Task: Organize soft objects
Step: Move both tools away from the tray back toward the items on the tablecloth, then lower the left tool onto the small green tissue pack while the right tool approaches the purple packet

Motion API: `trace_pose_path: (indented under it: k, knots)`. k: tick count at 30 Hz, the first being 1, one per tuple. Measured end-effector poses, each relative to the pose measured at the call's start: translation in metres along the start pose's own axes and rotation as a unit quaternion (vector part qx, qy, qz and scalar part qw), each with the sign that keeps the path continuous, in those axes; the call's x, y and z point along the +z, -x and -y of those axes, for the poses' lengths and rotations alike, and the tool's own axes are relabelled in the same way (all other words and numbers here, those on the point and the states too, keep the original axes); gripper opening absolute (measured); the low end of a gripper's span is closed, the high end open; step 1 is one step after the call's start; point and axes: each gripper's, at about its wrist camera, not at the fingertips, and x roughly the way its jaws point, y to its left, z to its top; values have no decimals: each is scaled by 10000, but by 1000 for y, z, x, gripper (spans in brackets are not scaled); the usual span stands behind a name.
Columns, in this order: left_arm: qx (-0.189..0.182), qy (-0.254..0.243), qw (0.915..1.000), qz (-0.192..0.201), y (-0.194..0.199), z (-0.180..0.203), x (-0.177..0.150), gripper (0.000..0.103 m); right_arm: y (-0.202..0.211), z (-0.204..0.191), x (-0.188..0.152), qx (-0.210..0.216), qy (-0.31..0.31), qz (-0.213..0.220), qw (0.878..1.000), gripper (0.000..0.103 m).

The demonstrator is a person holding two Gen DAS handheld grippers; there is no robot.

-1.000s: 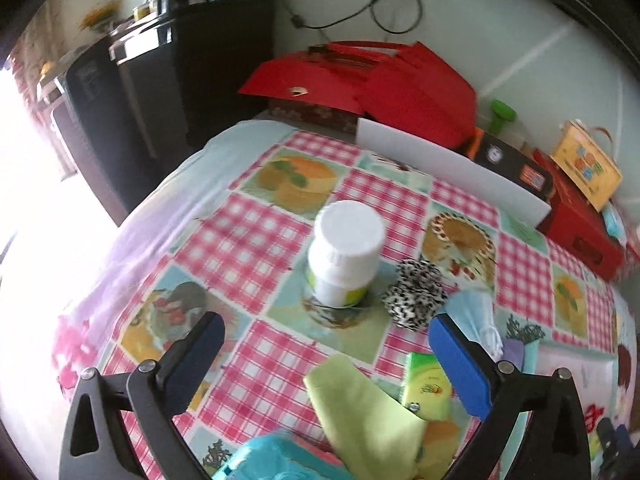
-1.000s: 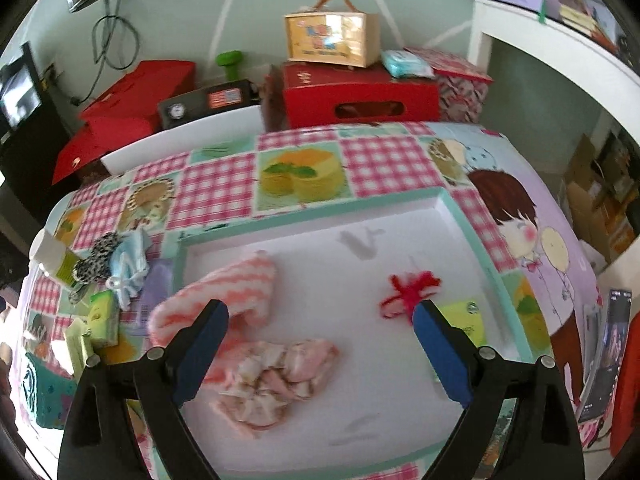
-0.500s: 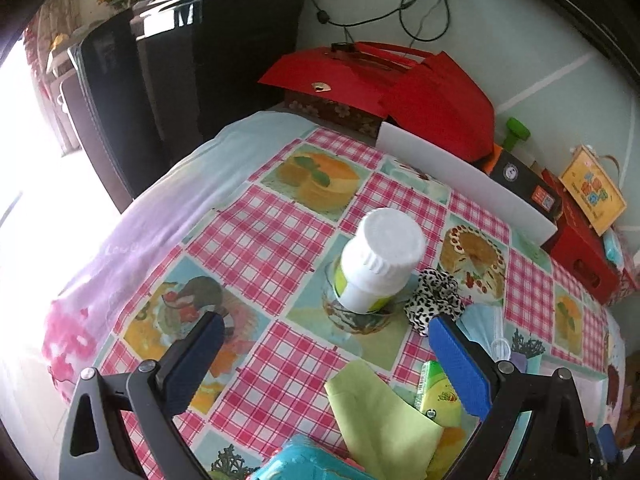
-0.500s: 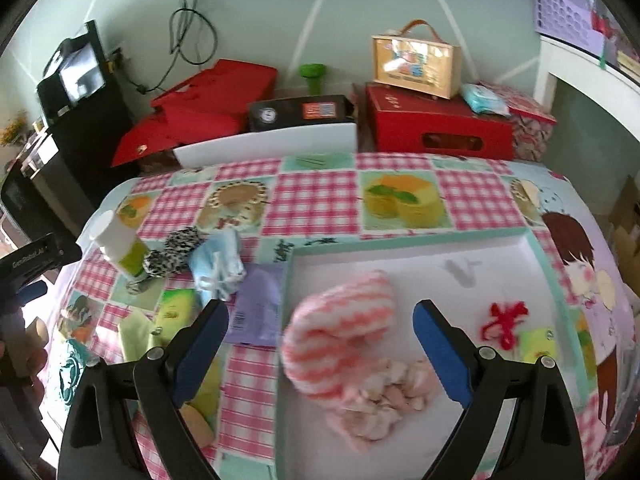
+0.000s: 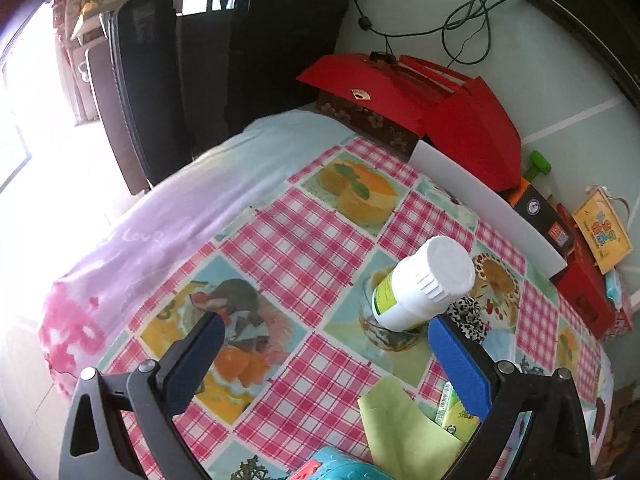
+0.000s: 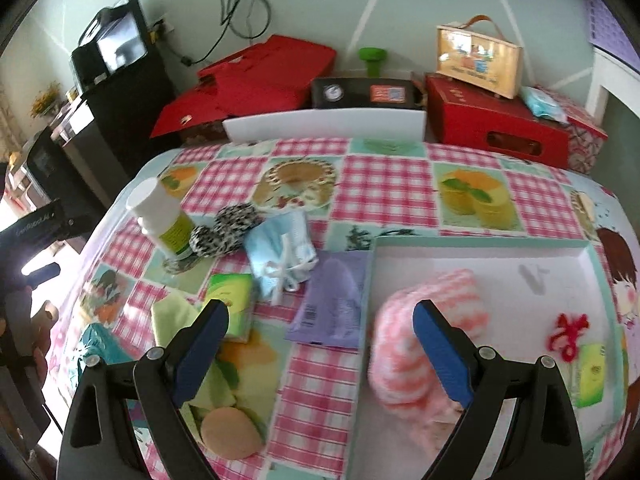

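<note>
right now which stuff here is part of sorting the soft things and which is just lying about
For the job: pink striped towel, white tray, leopard scrunchie, light blue cloth, green cloth.

Lying about: white bottle, purple packet, red boxes.

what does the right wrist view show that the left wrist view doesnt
Only the right wrist view shows the white tray with the pink striped towel and red yarn bit in it, plus the purple packet beside it. Only the left wrist view shows the bare lilac end of the tablecloth. Both show the white bottle, the leopard scrunchie, the light green cloth and an open, empty tool.
</note>
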Motion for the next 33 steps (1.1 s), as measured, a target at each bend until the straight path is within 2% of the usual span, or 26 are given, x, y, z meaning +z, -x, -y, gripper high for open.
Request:
trace_pose_path:
  k: [5, 14, 18, 21, 25, 27, 29, 31, 33]
  knots:
    - [-187, -202, 9995, -166, -8, 13, -3, 103, -14, -6, -1, -6, 78, -144, 9999, 94]
    - [-373, -1012, 9937, -290, -19, 66, -15, 103, -33, 1, 13, 141, 2, -347, 9993, 94]
    - [-578, -1292, 9881, -609, -30, 88, -26, 103, -45, 9, 18, 120, -47, -508, 9986, 94]
    - [-517, -1485, 9841, -827, -37, 102, -34, 103, -52, 15, 21, 102, -34, -560, 9984, 92]
    - [-502, -1692, 9796, -966, -42, 119, -45, 103, -62, 20, 21, 155, -85, -716, 9973, 75]
    - [-558, -1677, 9787, -1048, -45, 122, -48, 103, -67, 19, 19, 279, -83, -777, 9966, 73]
    - [-643, -1623, 9779, -1149, -48, 123, -50, 102, -67, 16, 18, 209, 19, -762, 9969, 72]
    - [-661, -1516, 9782, -1258, -52, 120, -51, 93, -65, 18, 18, 213, 18, -731, 9971, 69]
    - [-676, -1432, 9780, -1357, -56, 118, -52, 89, -61, 22, 19, 243, -27, -679, 9974, 65]
